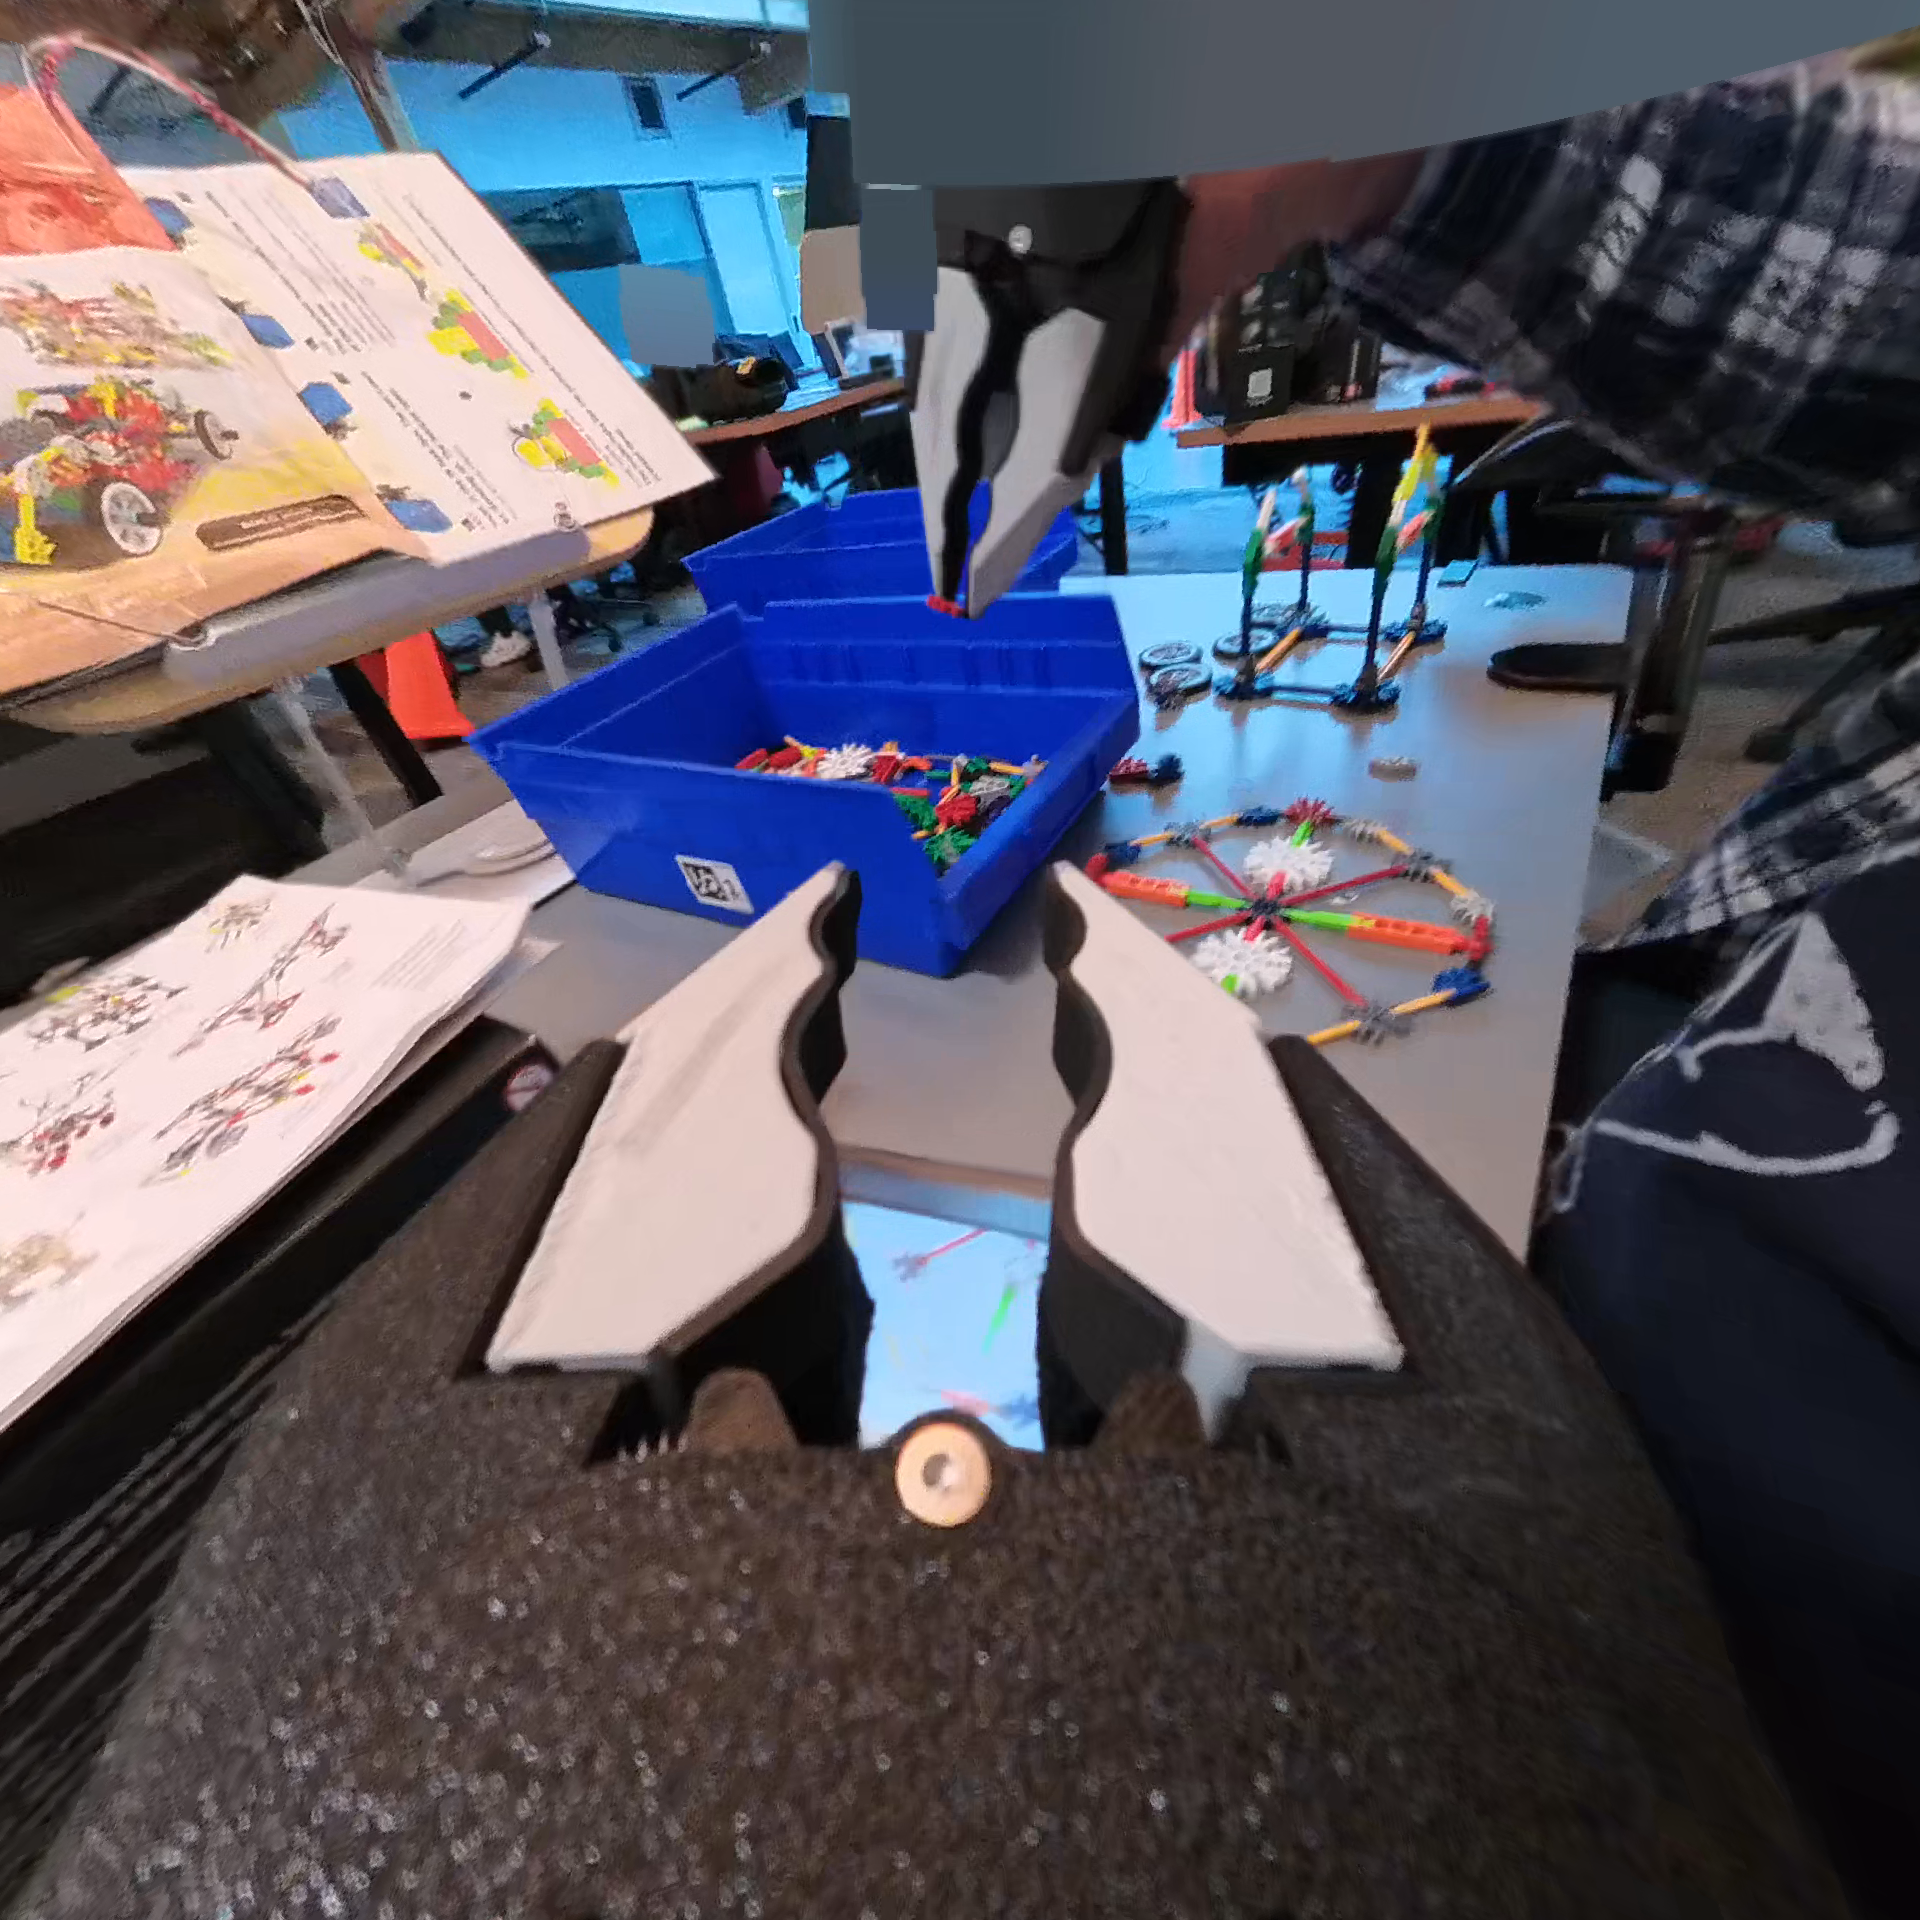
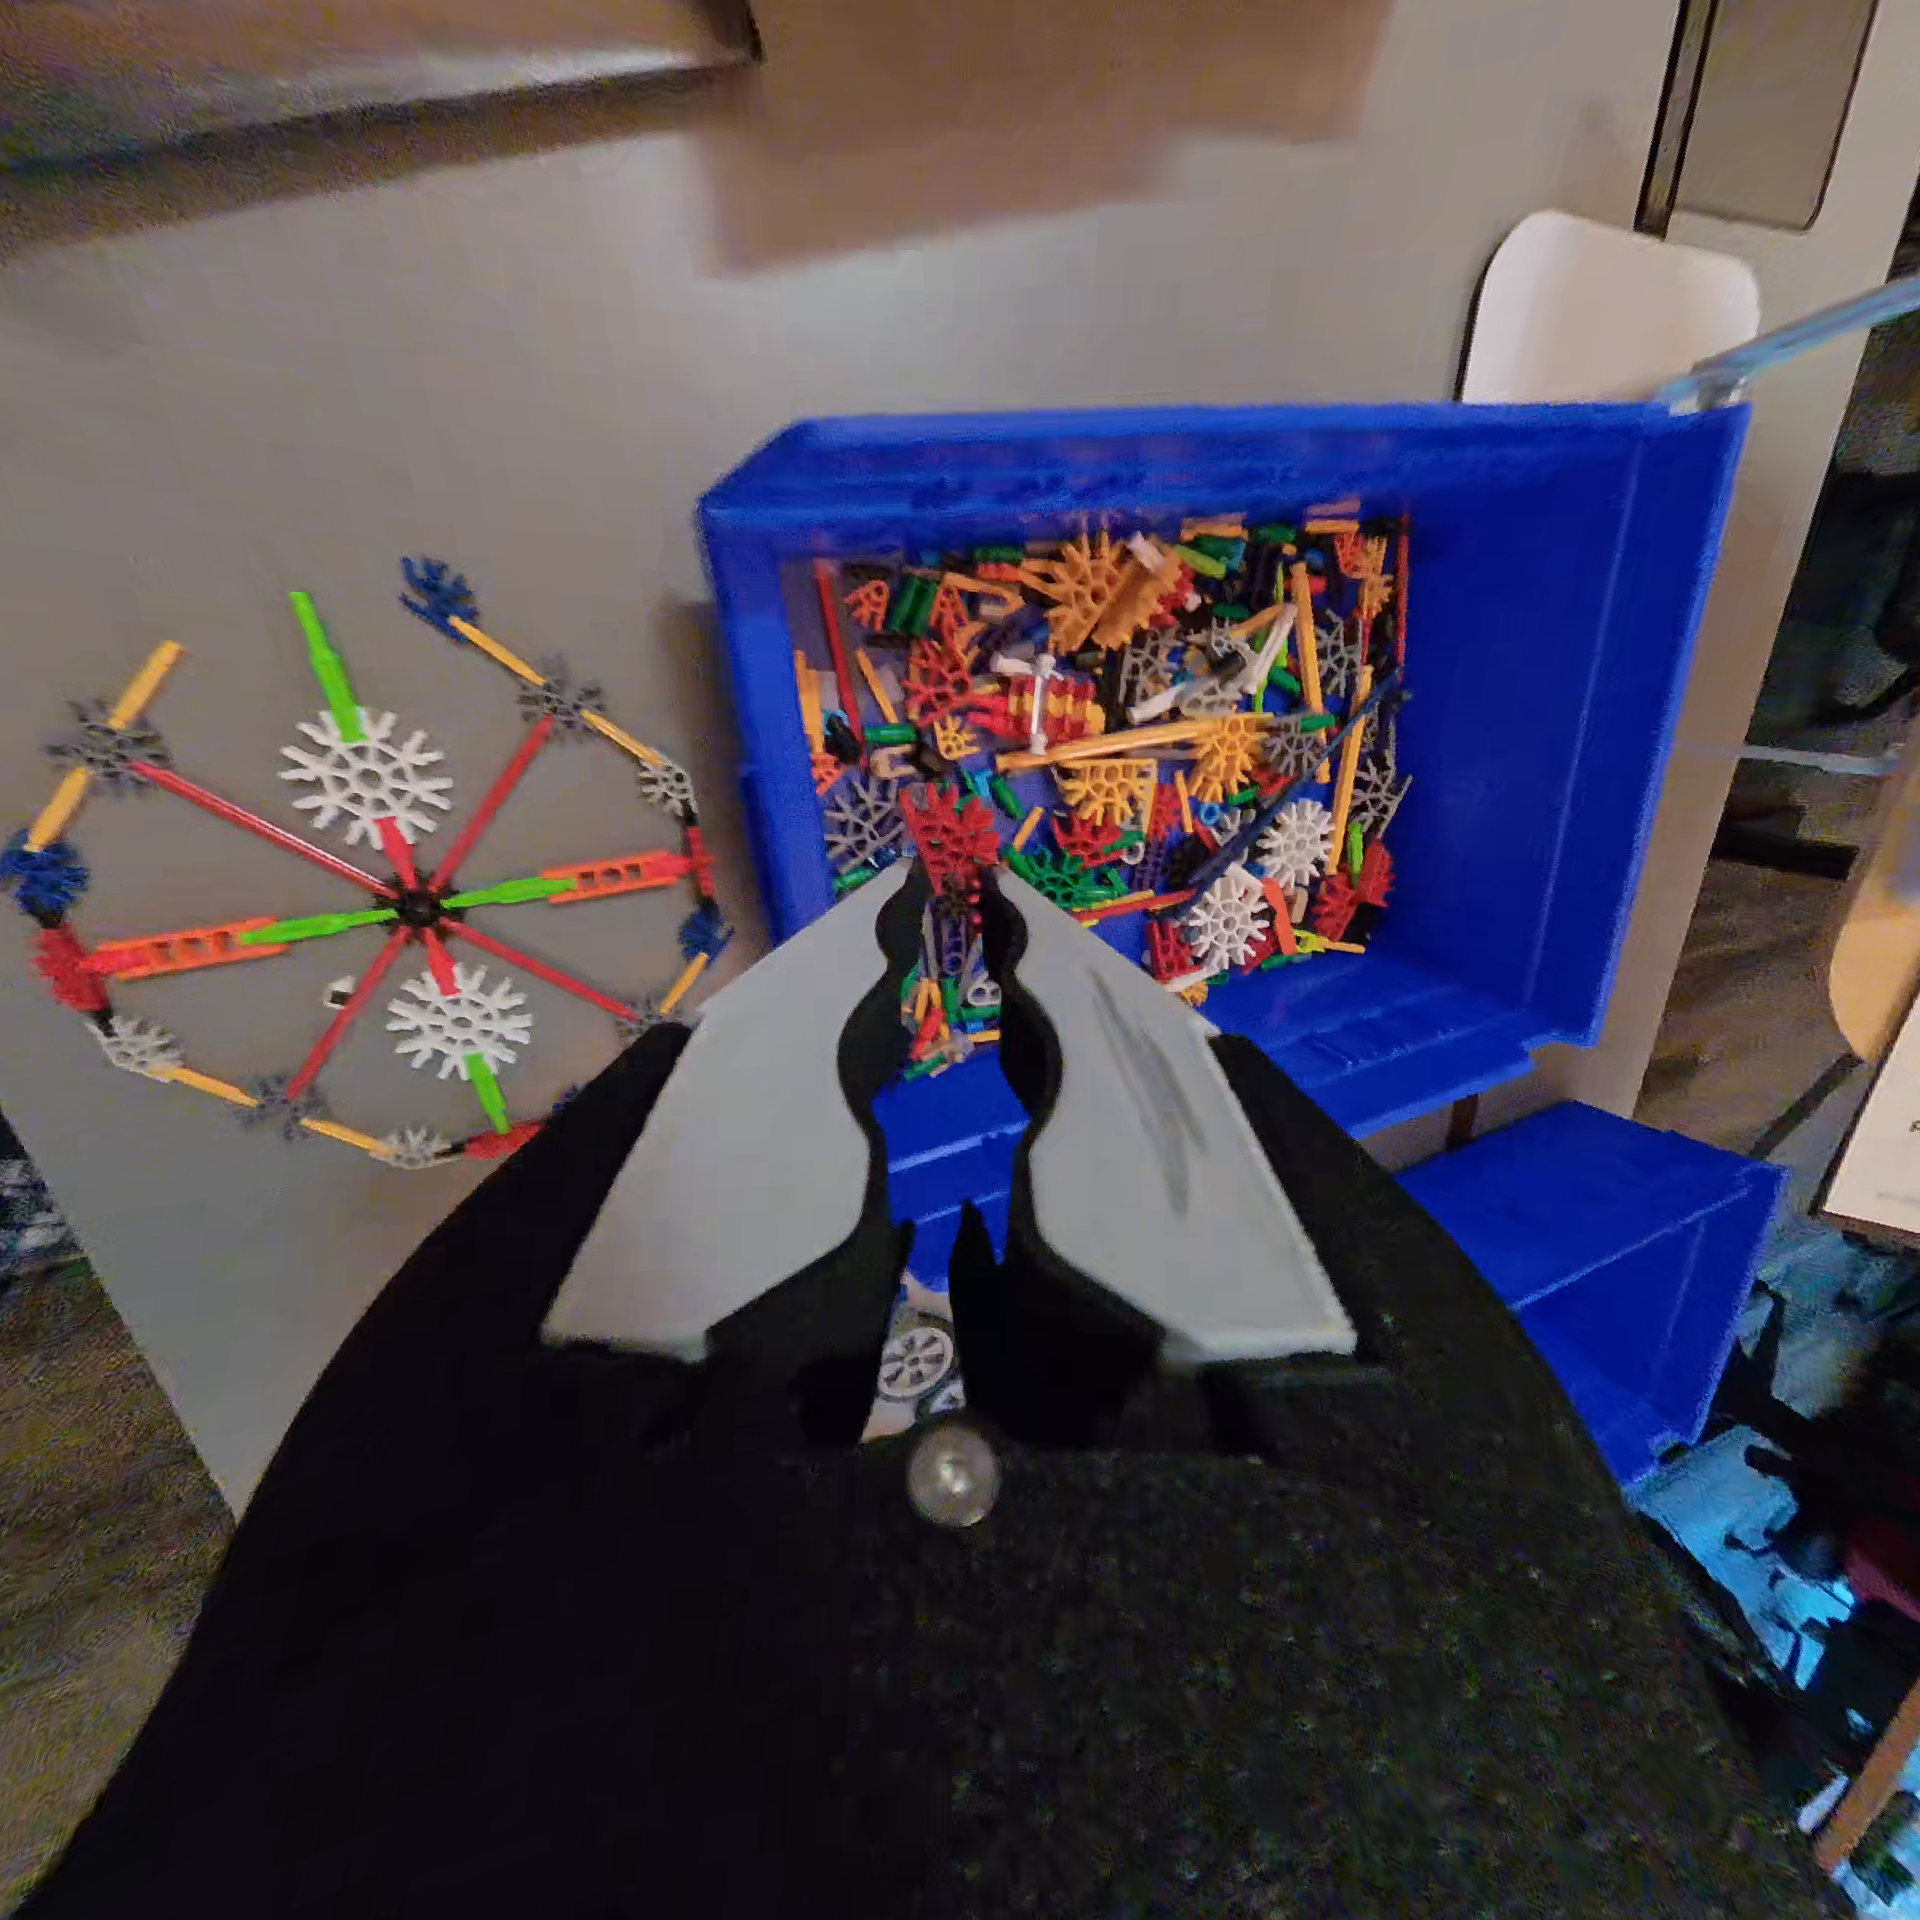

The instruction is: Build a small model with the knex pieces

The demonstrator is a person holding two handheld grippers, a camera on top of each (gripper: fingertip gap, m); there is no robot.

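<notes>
A blue bin (image 2: 1558, 675) holds a heap of small coloured plastic rods and connectors (image 2: 1132, 727). My right gripper (image 2: 954, 883) hangs above the bin, shut on a red connector (image 2: 948, 826) at its fingertips. In the left wrist view the right gripper (image 1: 951, 603) points down over the far rim of the bin (image 1: 644, 790), with the red connector (image 1: 943, 605) in its tips. My left gripper (image 1: 951, 904) is open and empty, low over the grey table in front of the bin's near corner.
A flat wheel of rods and connectors (image 1: 1288, 914) lies right of the bin; it also shows in the right wrist view (image 2: 395, 894). An upright rod frame (image 1: 1340, 603) stands behind. A second blue bin (image 2: 1600, 1247) sits beyond. Instruction booklets (image 1: 208, 1049) lie left; another rests on a stand (image 1: 312, 343). The left gripper's tips are roughly 20 cm from the right gripper's.
</notes>
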